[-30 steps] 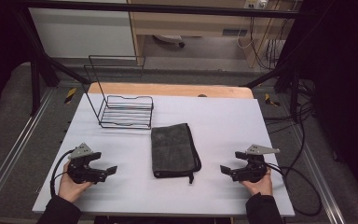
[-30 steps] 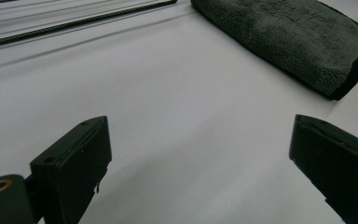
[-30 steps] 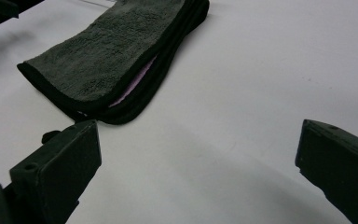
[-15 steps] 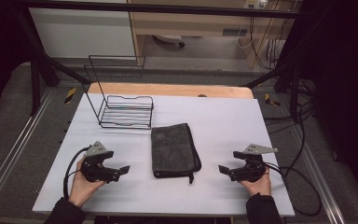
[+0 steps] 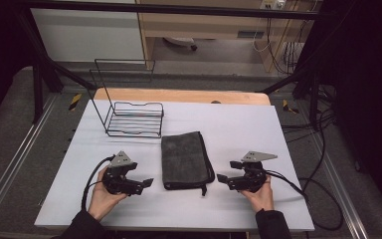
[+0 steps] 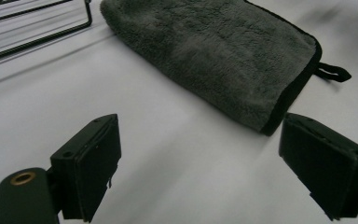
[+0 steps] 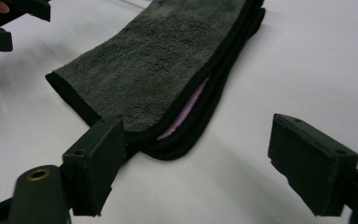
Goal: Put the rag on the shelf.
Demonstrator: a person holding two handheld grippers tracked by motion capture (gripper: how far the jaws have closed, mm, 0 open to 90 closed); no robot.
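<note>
On the white table (image 5: 278, 129), folded grey towel (image 5: 185, 159) between two grippers, jaws closing, empty.

One folded towel (image 5: 185, 160), one wire rack (image 5: 132, 117)

Both hand-held black two-jaw grippers moved inward toward the folded dark grey terry towel (image 5: 185, 158): left gripper (image 5: 145, 182) further, right gripper (image 5: 223, 178) slightly. Jaws of both have just been closing, nothing between them.

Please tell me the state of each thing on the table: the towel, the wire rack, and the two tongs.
Towel: folded, lying flat, not held.
Wire rack: upright, nothing in it.
Left tongs: open, beside the towel, jaws just been closing.
Right tongs: open, near the towel corner, jaws just been closing.
</note>
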